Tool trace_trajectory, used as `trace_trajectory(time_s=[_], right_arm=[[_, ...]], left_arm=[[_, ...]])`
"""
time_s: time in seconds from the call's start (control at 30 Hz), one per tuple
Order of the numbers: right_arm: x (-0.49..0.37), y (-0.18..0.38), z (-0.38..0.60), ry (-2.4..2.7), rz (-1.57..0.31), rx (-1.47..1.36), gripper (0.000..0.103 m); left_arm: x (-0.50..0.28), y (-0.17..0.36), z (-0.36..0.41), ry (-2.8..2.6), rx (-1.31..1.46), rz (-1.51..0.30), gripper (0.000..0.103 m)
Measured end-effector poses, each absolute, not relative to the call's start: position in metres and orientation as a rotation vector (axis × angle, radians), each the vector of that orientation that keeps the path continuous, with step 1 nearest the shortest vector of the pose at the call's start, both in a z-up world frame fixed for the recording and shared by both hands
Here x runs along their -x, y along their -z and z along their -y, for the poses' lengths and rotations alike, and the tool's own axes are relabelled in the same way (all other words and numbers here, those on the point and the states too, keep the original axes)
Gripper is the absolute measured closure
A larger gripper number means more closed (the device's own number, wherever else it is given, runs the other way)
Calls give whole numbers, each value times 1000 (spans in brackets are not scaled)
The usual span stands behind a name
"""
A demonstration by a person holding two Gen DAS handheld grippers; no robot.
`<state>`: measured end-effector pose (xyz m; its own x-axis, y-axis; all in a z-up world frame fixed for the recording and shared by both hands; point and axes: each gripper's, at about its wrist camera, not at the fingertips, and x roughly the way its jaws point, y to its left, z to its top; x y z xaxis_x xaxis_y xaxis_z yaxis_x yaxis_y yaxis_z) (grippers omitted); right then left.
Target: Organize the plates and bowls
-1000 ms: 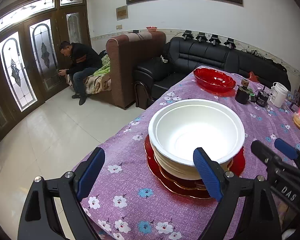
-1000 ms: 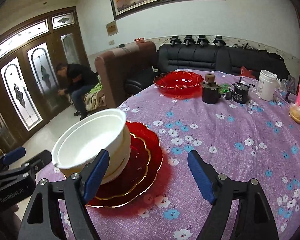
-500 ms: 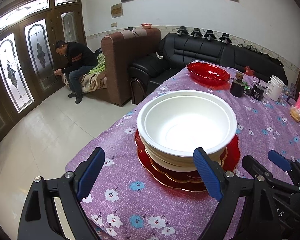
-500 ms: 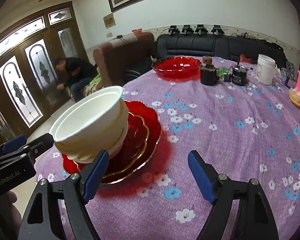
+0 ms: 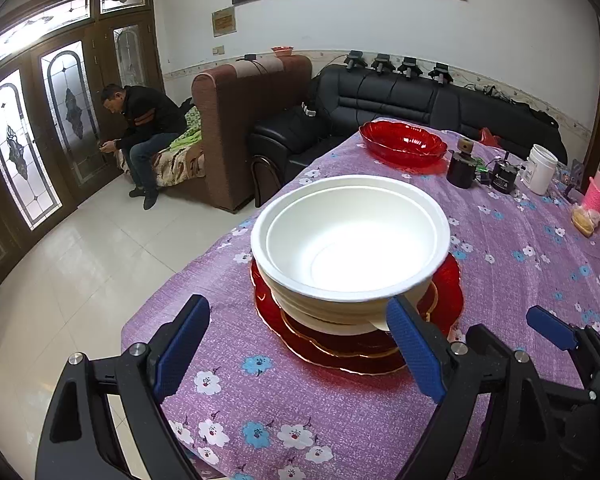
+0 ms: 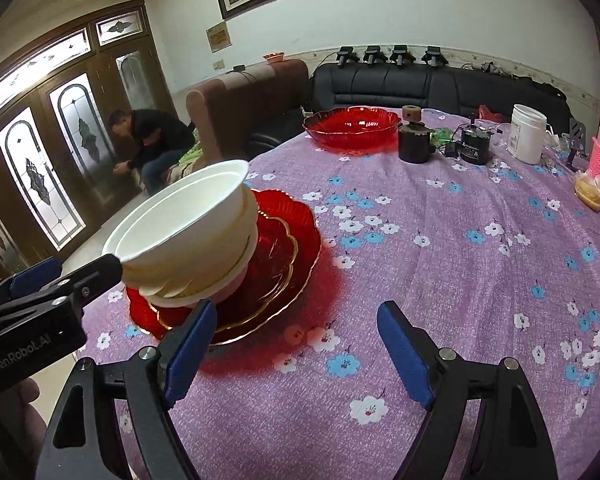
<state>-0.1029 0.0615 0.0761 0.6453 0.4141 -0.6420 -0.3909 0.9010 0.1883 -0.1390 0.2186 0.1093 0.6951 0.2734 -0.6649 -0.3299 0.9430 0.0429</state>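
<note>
The stack of white bowls (image 5: pixel 350 256) now looks bigger and closer in the left wrist view than one second ago, and it fills more of the space in front of the left gripper (image 5: pixel 300 348). In the right wrist view the stack (image 6: pixel 192 236) also sits higher and nearer than before.

The white bowls are nested one inside another and they stand on red plates (image 5: pixel 446 284) with a gold edge, which lie on the purple flowered tablecloth (image 5: pixel 540 264), near the table corner that is closest to the grippers. Seen from the right wrist camera, the top bowl is tilted and leans toward the left gripper (image 6: pixel 66 276).

The left gripper has its jaws wide apart and holds nothing. Its right blue pad (image 5: pixel 414 354) is just in front of the bowl stack and overlaps the lower rim, but I cannot tell if it touches. The right gripper (image 6: pixel 296 354) also has its jaws wide apart, with only tablecloth between them; its left pad (image 6: pixel 188 350) is just beside the edge of the red plates (image 6: pixel 284 240).

Behind the bowl stack, at the far side of the table, there is a red glass bowl (image 5: pixel 402 144). To the right of this bowl stand a dark jar (image 5: pixel 462 164) and a white tub (image 5: pixel 542 168). Far to the left of the stack, a person (image 5: pixel 144 128) sits on a brown sofa (image 5: pixel 244 108) by the door
</note>
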Motion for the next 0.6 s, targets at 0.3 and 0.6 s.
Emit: trace_trajectory(time_s=[0.3, 0.6], right_arm=[[113, -72, -64, -460, -746, -38, 15], [124, -64, -70, -468, -751, -20, 15]], left_arm=[[142, -107, -212, -319, 85, -732, 13], [145, -99, -205, -292, 88, -740, 13]])
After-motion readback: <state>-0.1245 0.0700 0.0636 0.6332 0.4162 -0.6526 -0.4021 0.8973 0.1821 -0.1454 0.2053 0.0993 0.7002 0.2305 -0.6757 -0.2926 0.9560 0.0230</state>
